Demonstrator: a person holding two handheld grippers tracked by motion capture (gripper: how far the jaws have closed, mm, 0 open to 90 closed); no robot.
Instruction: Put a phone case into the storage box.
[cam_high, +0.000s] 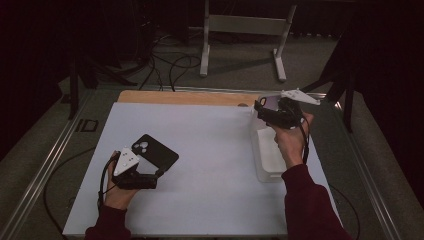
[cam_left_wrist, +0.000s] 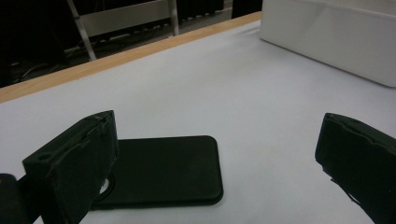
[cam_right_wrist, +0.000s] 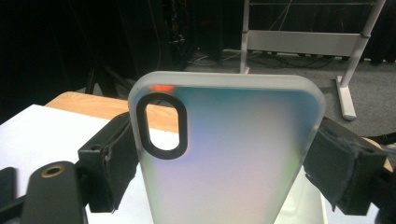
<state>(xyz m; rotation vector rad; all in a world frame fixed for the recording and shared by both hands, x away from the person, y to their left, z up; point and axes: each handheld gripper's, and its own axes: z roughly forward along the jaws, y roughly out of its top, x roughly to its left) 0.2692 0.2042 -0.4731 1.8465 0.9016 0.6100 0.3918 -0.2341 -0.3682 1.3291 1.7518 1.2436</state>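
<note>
The table surface (cam_high: 210, 150) was a pale bluish white, with a strip of light wood (cam_high: 185, 97) along its far edge. The phone case lying flat (cam_high: 152, 151) was plain matt black, unpatterned. The phone case held upright (cam_right_wrist: 229, 149) was frosted and translucent, showing a soft wash of blue, pink and green; its camera cut-out was ringed in black, with a small orange-red mark just above. The open box (cam_high: 267, 155) was white. Both grippers, the left gripper (cam_high: 159, 172) and the right gripper (cam_high: 263, 108), were black, each topped by a grey-white plate. The person's sleeves (cam_high: 310, 200) were dark red.
</note>
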